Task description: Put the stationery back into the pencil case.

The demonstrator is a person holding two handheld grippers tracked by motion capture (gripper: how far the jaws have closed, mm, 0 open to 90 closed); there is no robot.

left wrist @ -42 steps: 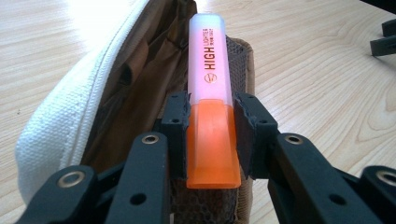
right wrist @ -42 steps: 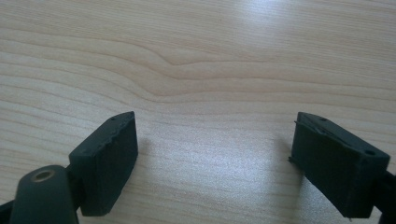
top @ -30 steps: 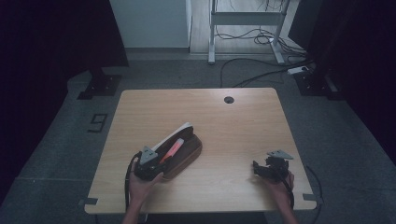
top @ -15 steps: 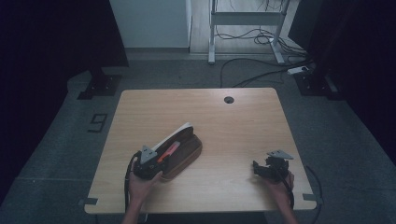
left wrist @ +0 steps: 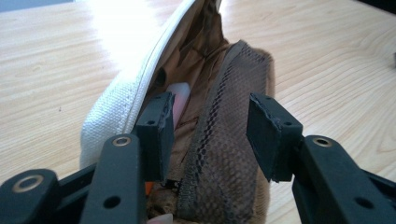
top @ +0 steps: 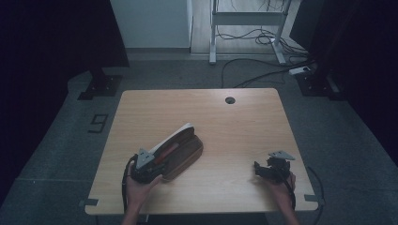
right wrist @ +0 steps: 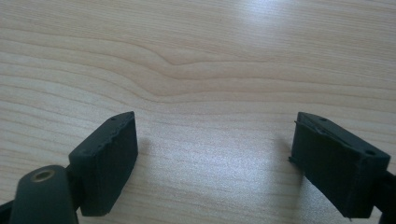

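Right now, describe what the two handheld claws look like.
Both are black. The left claw and right claw each carry a grey three-cornered plate on top and trail a black cable. Up close, each has two blocky, matte black pads on arms with round metal rivets. No sleeves are visible.

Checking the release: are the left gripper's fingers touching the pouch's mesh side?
Apart. In the left gripper view the fingers have just been opening, with gaps either side of the mesh.

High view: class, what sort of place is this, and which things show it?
Probably a lab or recording room: a bare wooden table on grey carpet, loose cables and a metal stand behind.
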